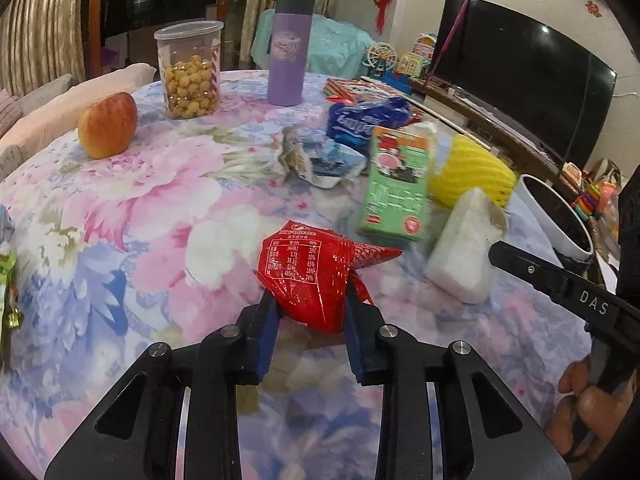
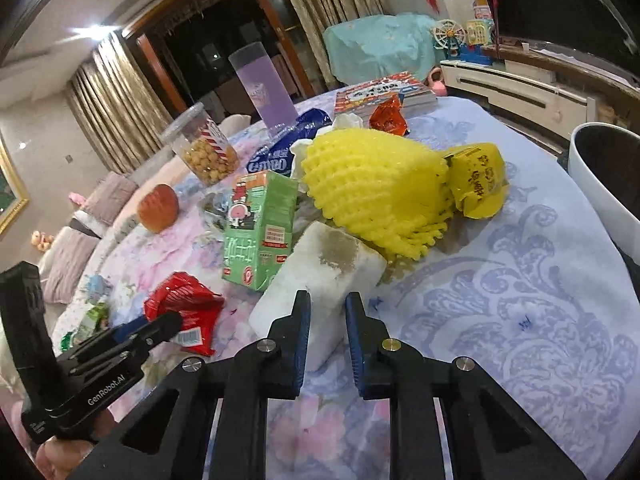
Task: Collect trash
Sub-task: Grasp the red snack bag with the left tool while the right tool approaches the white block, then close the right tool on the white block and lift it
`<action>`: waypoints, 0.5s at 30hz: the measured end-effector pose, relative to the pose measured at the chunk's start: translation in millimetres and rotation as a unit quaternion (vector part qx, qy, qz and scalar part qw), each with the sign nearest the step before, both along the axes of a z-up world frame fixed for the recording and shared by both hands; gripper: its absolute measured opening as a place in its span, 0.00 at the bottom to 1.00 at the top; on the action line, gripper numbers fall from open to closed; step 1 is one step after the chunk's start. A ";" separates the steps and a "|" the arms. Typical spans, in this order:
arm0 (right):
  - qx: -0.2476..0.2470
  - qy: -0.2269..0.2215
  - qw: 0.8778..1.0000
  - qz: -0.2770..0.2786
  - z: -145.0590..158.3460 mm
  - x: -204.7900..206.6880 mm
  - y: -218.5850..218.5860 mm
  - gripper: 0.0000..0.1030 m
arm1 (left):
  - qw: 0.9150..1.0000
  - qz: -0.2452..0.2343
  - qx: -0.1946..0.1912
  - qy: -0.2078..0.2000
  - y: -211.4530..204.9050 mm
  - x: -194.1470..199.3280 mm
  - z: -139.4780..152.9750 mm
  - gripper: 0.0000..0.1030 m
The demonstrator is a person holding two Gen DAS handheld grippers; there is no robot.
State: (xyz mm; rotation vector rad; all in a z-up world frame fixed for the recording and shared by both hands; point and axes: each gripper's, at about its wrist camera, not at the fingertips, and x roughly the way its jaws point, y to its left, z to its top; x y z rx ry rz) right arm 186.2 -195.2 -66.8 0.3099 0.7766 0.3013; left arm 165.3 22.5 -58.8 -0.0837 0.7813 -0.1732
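Observation:
A red snack wrapper (image 1: 308, 276) sits between the blue pads of my left gripper (image 1: 310, 300), which is shut on it just above the flowered tablecloth; it also shows in the right wrist view (image 2: 184, 304). My right gripper (image 2: 328, 312) is open, its fingers on either side of the near end of a white foam block (image 2: 320, 280), which also shows in the left wrist view (image 1: 464, 240). Other litter lies nearby: a green carton (image 2: 260, 228), yellow foam netting (image 2: 376, 188), a yellow wrapper (image 2: 480, 184), a blue bag (image 1: 364, 120) and a crumpled wrapper (image 1: 320, 160).
An apple (image 1: 108, 124), a jar of popcorn (image 1: 190, 72), a purple tumbler (image 1: 288, 52) and a book (image 2: 384, 92) stand farther back on the table. A white bin (image 2: 604, 176) stands at the table's right edge. An orange wrapper (image 2: 388, 118) lies by the book.

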 end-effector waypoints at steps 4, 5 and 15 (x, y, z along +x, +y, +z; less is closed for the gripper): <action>0.007 -0.011 1.000 0.006 5.0 -16.2 -8.5 0.10 | 1.000 -0.012 -0.006 -0.004 -13.3 -11.0 5.9 0.27; 0.011 -0.013 1.000 0.004 6.2 -20.2 -12.1 0.09 | 1.000 -0.016 -0.006 -0.006 -17.2 -13.0 8.0 0.27; 0.012 -0.030 0.999 -0.027 13.7 -43.8 -42.9 0.00 | 0.998 -0.052 -0.008 -0.021 -56.1 -25.0 21.7 0.27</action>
